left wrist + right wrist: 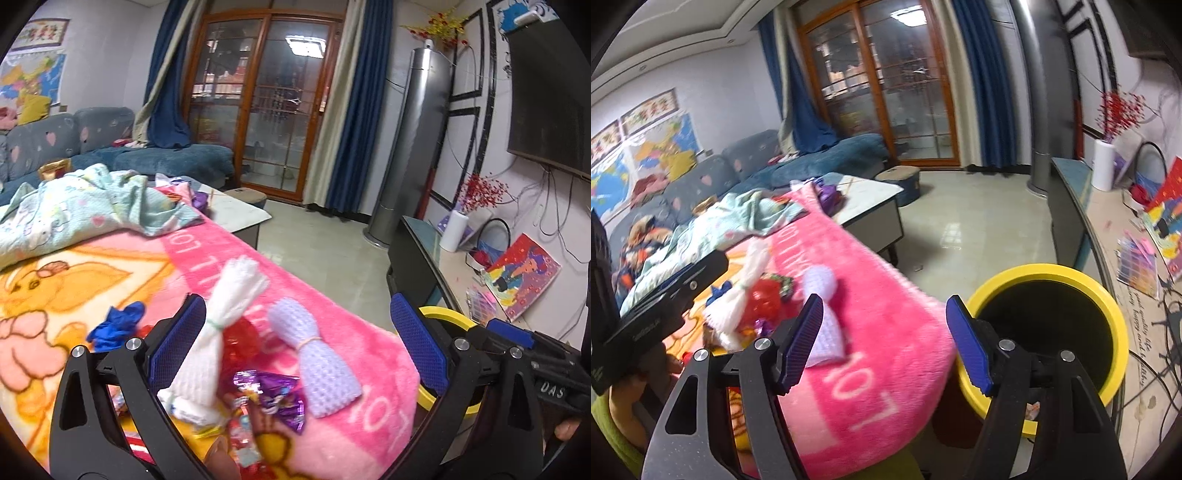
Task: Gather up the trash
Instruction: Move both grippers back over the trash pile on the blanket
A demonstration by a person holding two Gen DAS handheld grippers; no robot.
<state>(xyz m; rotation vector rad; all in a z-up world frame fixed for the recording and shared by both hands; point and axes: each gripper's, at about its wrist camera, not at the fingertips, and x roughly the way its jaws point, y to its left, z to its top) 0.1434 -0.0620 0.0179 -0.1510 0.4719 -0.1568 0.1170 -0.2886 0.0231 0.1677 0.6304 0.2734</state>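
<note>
**Trash scattered on a pink blanket, yellow bin at its edge**

A plush pink blanket [258,280] printed with white letters and a yellow cartoon covers the work surface. On it lie a white foam net sleeve [218,332], a lavender foam net sleeve [317,354], a red wrapper [243,336], a purple candy wrapper [280,398] and a crumpled blue scrap [118,325]. A pale green printed cloth [81,206] is heaped at the far end.

The left gripper [299,350] hangs over the wrappers with its blue pads spread wide, holding nothing. The right gripper [886,343] is likewise spread apart and empty, above the blanket's edge, beside the yellow-rimmed trash bin [1108,317], which stands just off the blanket.

Beyond are a white-topped coffee table [875,195], a blue-grey sofa [92,136], glazed wooden doors [266,103] flanked by blue curtains [354,122], a tall grey tower air conditioner [410,147] and a tiled floor [979,229]. A wall-mounted television [550,96] hangs above a cluttered low cabinet [1108,229].
</note>
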